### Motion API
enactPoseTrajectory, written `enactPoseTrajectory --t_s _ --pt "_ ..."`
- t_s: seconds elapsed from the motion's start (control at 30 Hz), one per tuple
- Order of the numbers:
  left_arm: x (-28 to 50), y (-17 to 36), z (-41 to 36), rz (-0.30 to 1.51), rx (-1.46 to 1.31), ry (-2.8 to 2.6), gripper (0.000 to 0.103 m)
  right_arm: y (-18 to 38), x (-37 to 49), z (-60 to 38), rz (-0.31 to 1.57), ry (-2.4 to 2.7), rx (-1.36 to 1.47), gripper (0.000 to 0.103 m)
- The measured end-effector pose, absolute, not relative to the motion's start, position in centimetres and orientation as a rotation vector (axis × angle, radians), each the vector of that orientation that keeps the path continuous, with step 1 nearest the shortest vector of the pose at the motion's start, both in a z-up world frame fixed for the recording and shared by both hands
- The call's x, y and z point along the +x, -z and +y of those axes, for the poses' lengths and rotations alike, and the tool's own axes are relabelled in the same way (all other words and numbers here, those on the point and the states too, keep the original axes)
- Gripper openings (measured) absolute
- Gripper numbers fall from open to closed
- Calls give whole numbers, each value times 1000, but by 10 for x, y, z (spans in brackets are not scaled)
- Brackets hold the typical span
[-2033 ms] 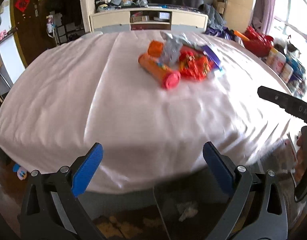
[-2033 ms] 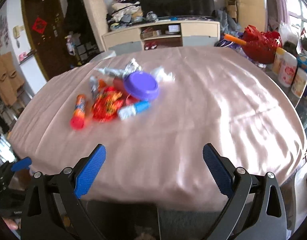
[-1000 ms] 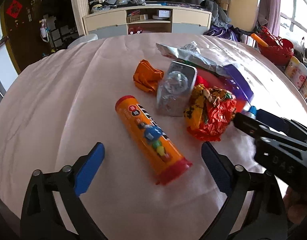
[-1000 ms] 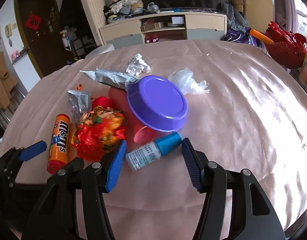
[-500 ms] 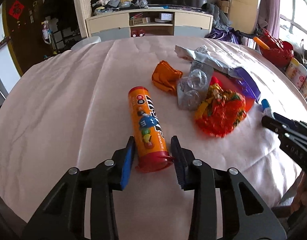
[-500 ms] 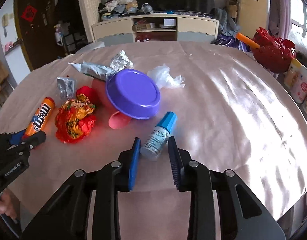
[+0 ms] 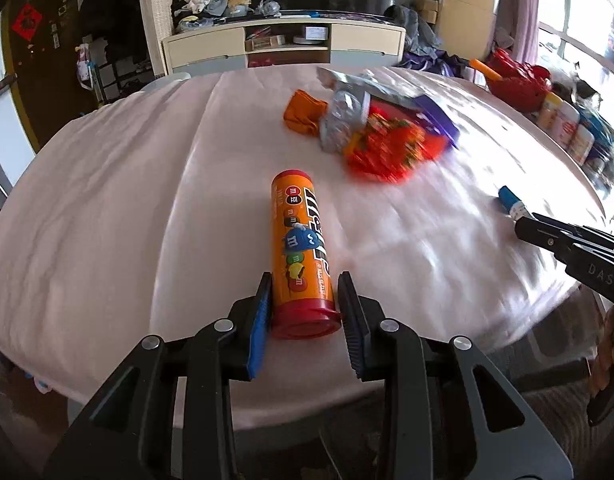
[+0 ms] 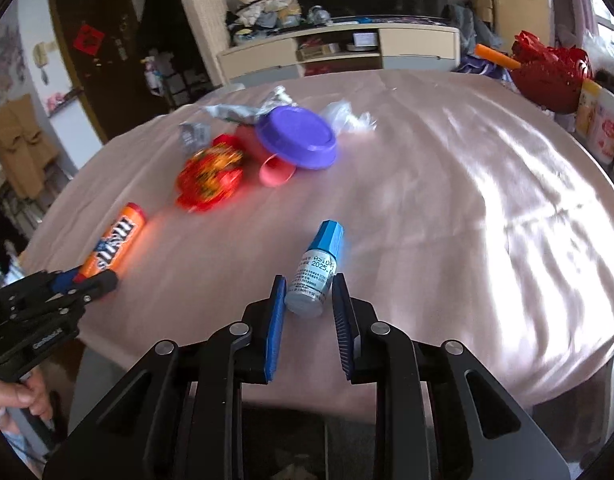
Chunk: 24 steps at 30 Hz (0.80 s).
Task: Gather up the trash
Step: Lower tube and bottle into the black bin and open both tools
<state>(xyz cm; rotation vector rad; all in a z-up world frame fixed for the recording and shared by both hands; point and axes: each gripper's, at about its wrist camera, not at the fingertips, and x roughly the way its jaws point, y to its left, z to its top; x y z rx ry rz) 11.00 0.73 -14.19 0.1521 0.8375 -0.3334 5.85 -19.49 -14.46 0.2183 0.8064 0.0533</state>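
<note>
Trash lay scattered on a round table [image 8: 487,184] under a smooth, faintly creased pink cloth with a satin sheen. The purple lid [image 8: 295,142], a flat plastic disc with a raised rim, served as the middle of the heap. Just beside it, on its near side, lay a pink cup [image 8: 275,172] on its side, and left of that a crumpled red and gold foil wrapper [image 8: 209,178]. Behind the lid sat a wrinkled silver foil bag [image 8: 231,112] and a wad of clear plastic film [image 8: 349,118].

The left gripper [image 7: 305,300] had its jaws closing, its blue ribbed pads pressing the red-capped end of the candy tube [image 7: 301,252], a glossy orange cylinder well in front of the lid and to its left. The right gripper [image 8: 309,300] was also closing its jaws, the small bottle [image 8: 315,276] between its pads, white-labelled with a faceted blue cap, in front of the lid; whether both pads touched it could not be told.
</note>
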Motion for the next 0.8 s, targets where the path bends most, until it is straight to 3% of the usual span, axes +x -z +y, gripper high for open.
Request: enactPoseTrajectory --t_s 0.47,0.8 --pt "-8 145 1 803 210 381 31 159 -29 -166 826 -204 173 21" --pt "-43 202 -2 978 192 443 31 214 -56 -163 956 -254 257 20"
